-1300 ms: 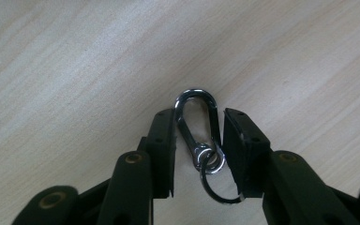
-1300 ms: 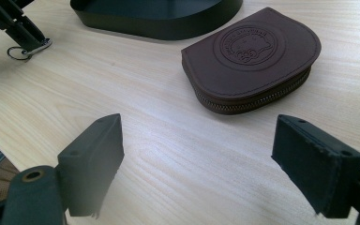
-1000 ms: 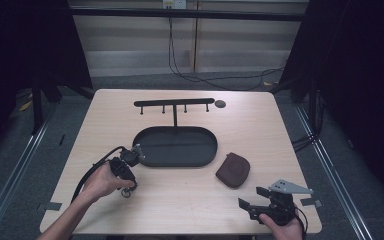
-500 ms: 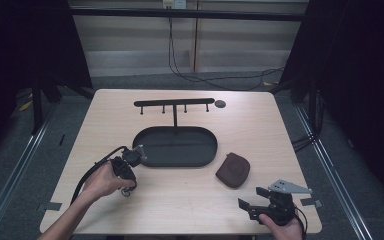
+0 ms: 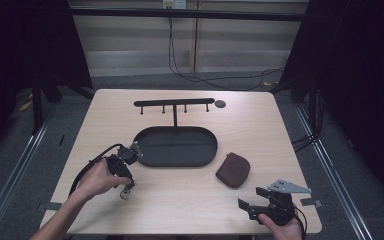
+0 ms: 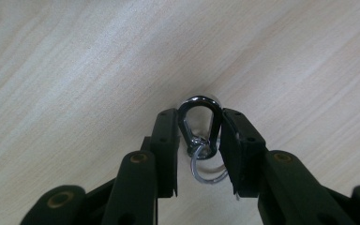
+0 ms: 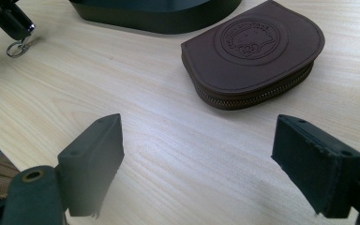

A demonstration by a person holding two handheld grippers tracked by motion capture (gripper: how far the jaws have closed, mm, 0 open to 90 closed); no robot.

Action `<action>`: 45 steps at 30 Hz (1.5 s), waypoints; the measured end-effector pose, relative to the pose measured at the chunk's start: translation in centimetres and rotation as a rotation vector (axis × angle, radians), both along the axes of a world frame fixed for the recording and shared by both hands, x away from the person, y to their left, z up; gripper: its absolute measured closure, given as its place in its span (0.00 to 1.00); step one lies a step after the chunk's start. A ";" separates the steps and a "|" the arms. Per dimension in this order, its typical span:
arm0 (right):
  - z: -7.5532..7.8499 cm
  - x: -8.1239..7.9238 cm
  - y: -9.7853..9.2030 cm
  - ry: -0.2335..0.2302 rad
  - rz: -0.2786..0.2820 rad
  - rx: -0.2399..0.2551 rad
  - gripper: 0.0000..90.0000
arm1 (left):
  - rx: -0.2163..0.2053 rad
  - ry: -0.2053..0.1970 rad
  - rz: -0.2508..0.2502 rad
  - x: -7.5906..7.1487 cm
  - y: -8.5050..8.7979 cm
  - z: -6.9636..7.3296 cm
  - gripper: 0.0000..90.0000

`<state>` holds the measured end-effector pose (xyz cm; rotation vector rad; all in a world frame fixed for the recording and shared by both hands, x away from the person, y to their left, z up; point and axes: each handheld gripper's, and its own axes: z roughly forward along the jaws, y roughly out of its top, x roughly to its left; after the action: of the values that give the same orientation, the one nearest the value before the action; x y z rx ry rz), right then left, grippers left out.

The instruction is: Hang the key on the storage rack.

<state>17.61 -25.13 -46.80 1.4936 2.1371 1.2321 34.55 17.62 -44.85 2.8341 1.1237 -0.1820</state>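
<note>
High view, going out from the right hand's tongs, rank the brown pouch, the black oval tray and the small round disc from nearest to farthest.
From the right tongs, at the table's near right edge:
1. Brown pouch, just ahead and slightly left.
2. Black oval tray, mid-table, further left.
3. Small round disc, at the far edge by the hook rack.

Lab recording booth, black curtains (image 5: 25, 45), wooden table (image 5: 180, 200), floor rails (image 5: 330, 170)

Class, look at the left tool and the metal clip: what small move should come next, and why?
Probably lift the carabiner clip slightly off the table. The left tool is shut on its sides, its key ring hangs beneath, and the hook rack stands beyond the black tray, a likely destination.
</note>
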 end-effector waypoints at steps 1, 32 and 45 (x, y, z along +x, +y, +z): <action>0.0 0.0 0.0 0.001 0.000 -0.001 0.18 | -0.010 -0.011 0.002 0.0 0.1 0.2 0.75; 0.0 0.0 0.0 0.001 -0.002 -0.002 0.18 | -0.059 -0.043 0.001 0.2 1.2 4.9 0.75; 0.0 0.1 0.0 0.001 0.001 -0.001 0.18 | -0.048 -0.070 0.018 1.0 1.1 7.3 0.75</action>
<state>17.68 -25.14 -46.85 1.4935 2.1392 1.2307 35.60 18.74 -37.58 2.7649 1.1150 -0.1067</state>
